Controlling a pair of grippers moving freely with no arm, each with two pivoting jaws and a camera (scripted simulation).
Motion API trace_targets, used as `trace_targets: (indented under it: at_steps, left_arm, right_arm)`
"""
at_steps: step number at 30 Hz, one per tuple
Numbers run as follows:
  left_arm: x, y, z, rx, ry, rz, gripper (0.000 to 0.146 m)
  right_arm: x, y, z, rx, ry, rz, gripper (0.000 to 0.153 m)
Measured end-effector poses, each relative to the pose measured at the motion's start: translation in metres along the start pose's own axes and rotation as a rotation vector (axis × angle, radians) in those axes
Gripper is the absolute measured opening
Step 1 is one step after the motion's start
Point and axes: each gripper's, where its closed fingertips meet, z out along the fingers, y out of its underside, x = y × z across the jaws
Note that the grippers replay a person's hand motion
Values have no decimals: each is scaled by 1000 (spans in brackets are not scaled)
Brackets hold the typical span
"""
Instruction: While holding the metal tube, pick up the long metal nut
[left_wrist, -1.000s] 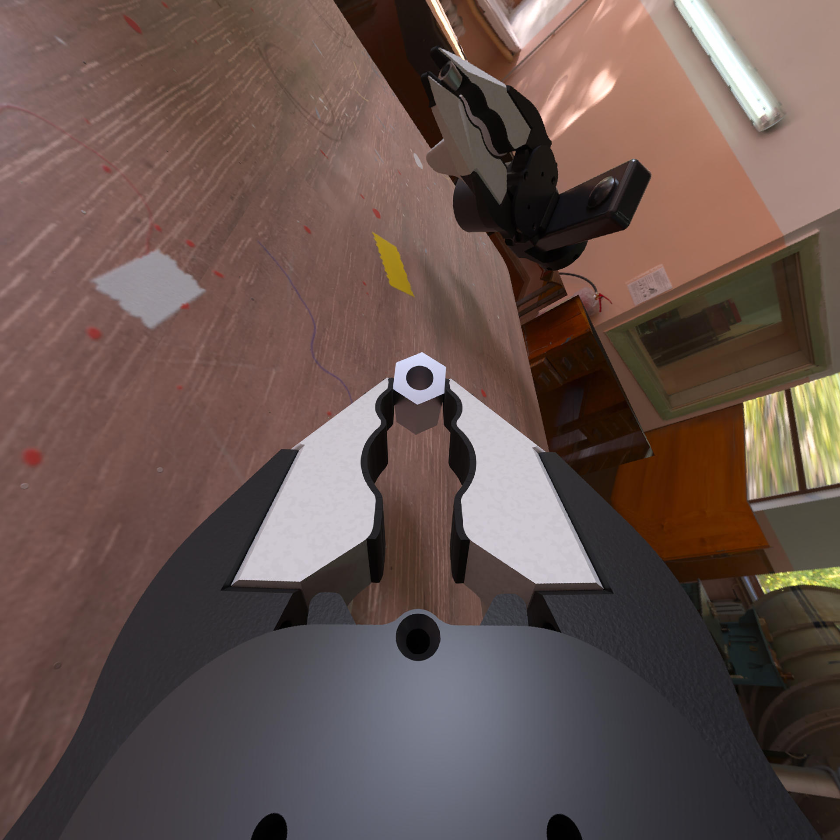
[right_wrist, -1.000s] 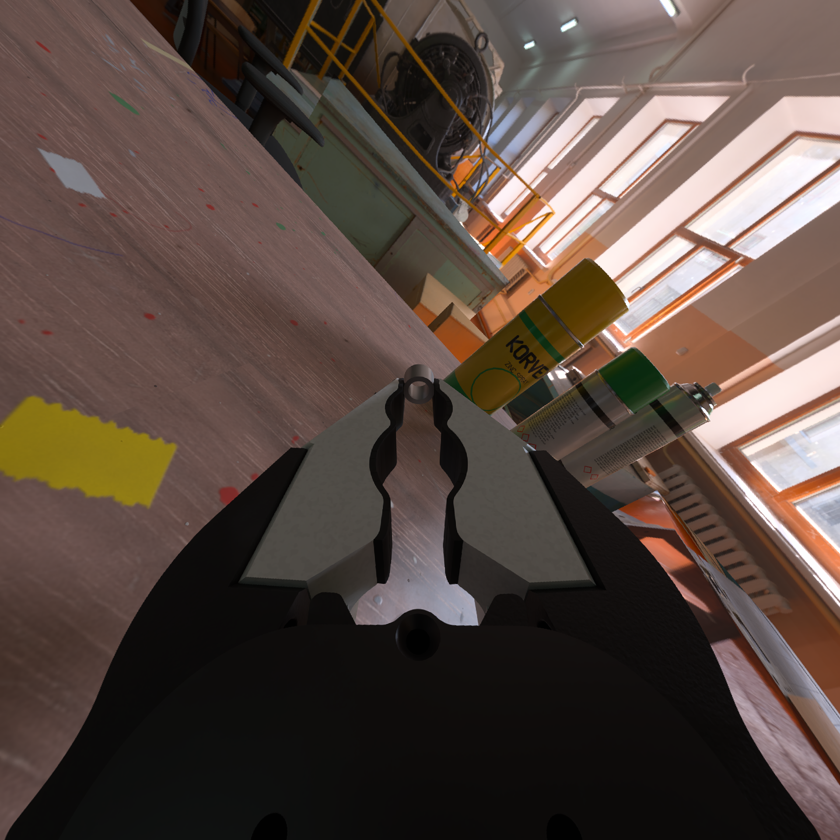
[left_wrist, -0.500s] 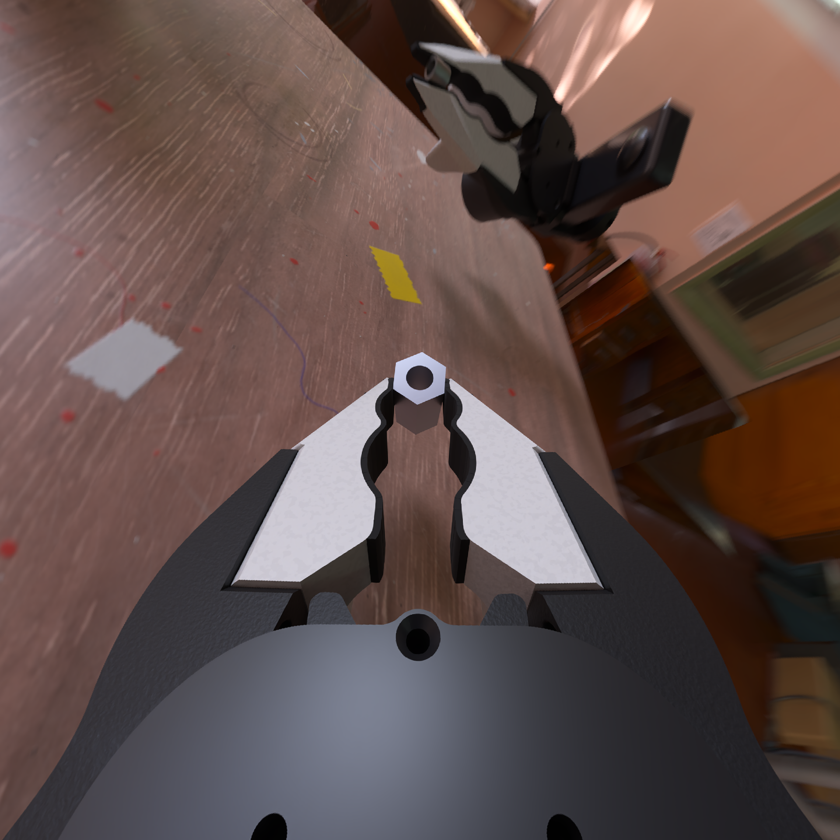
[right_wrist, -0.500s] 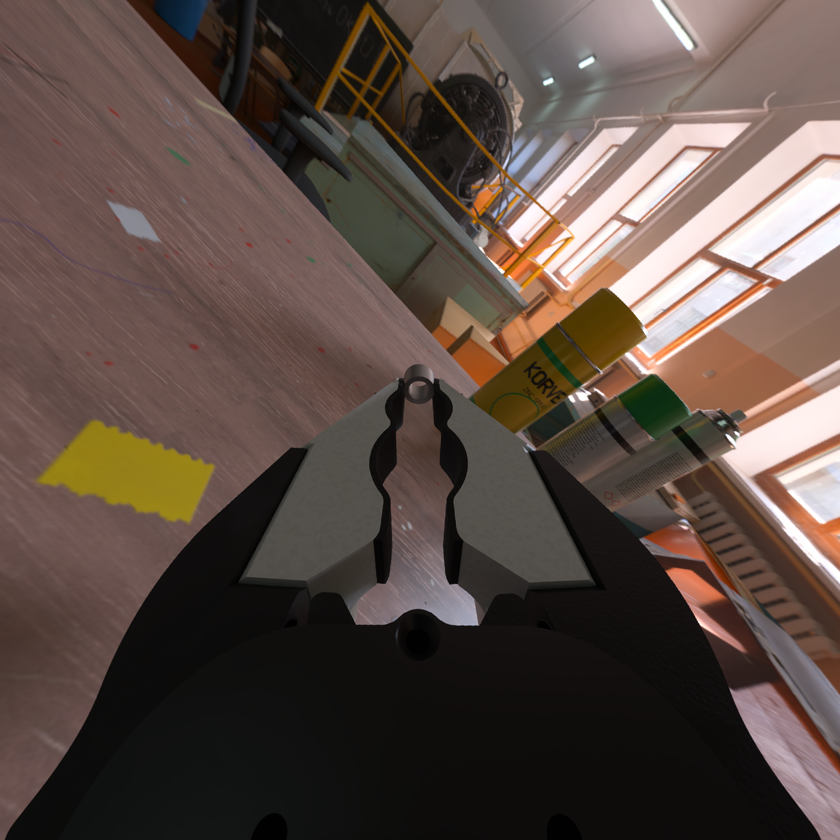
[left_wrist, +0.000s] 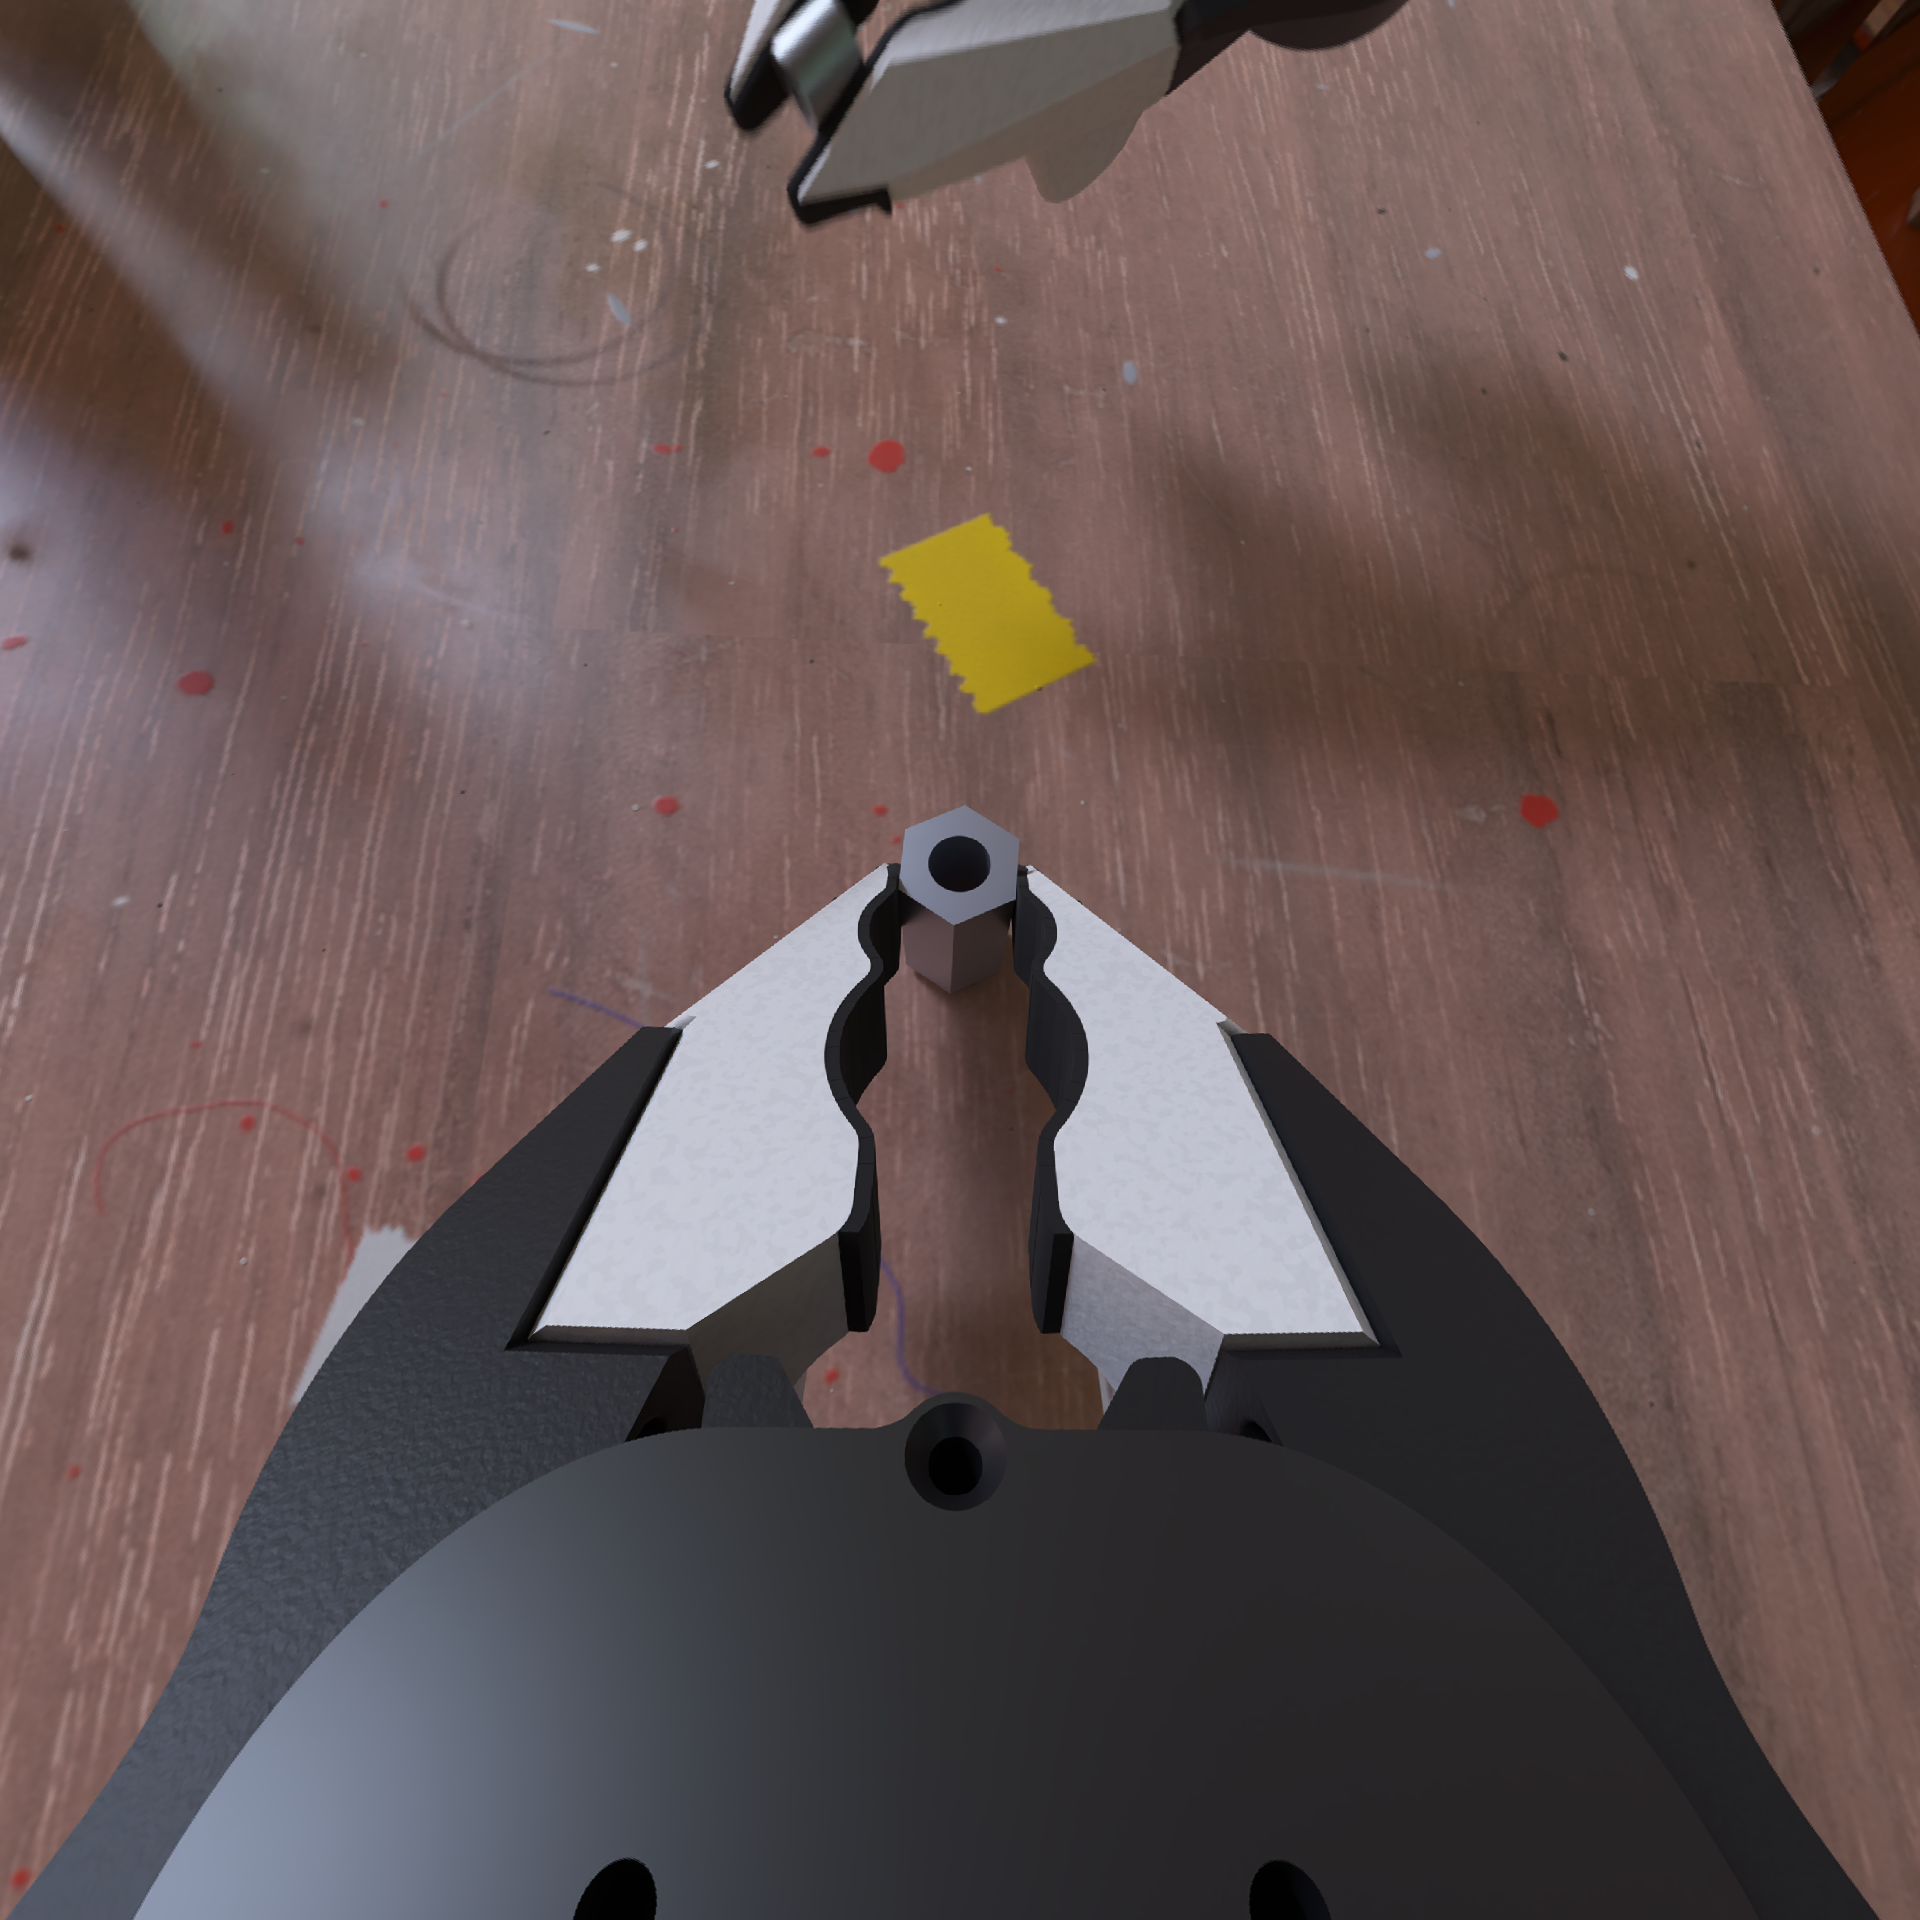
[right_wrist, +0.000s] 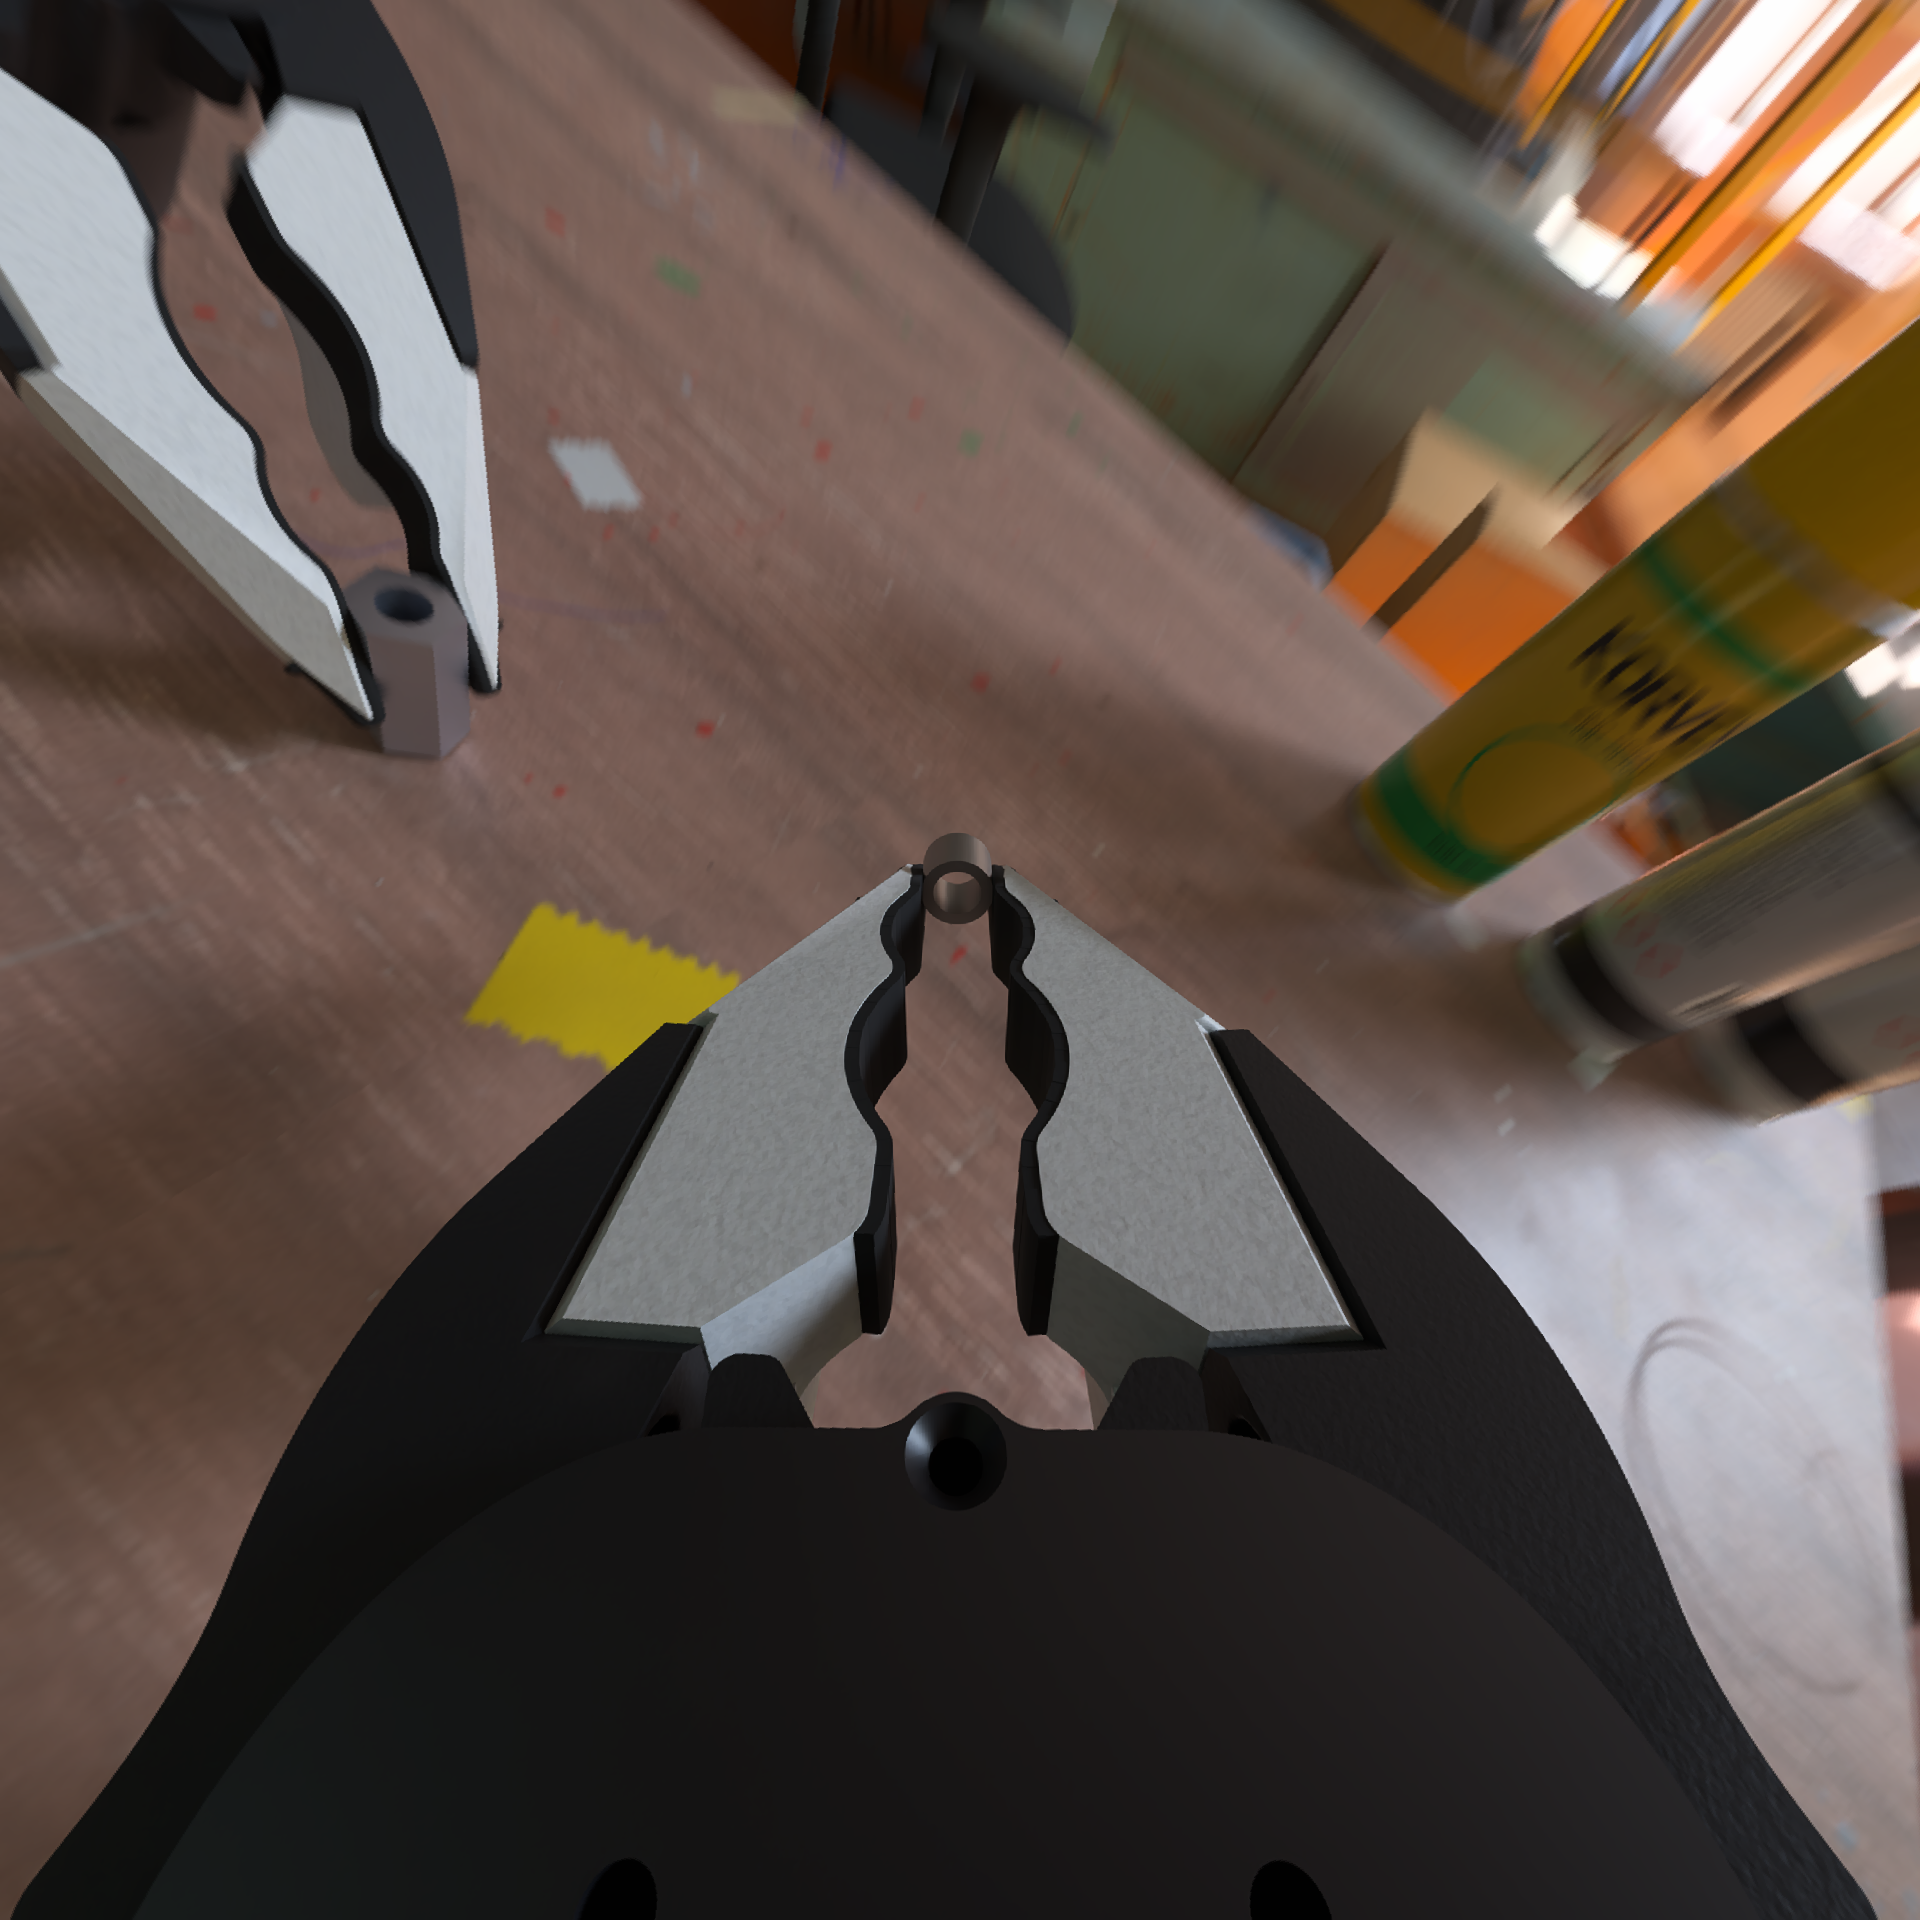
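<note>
Between the fingertips of the left hand-held gripper (left_wrist: 957, 902) stands the long metal nut (left_wrist: 957, 894), clamped by its flats with its bore facing the camera and its hexagonal body reaching down toward the wooden surface (left_wrist: 416, 831). From the right wrist view this same nut (right_wrist: 410, 665) is upright between the left fingers, its lower end at or just above the wood; which of the two is hard to tell.

At twelve o'clock in its own view, the right hand-held gripper (right_wrist: 958, 896) is closed on the metal tube (right_wrist: 958, 889), a short grey cylinder pinched at the very tips, open end toward the lens. In the left wrist view that tube (left_wrist: 821, 47) shows at twelve o'clock, near the top edge.

A yellow tape patch (left_wrist: 985, 613) lies on the surface between the two grippers. At three o'clock in the right wrist view, a yellow spray can (right_wrist: 1621, 707) and a grey one (right_wrist: 1714, 935) are blurred.
</note>
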Motion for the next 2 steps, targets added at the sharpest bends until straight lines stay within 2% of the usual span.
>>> trace_targets:
  at_steps: [2]
  left_arm:
    - [4, 1, 0, 8, 3, 9, 20]
  right_arm:
    - [-6, 14, 1, -122, -62, 66, 11]
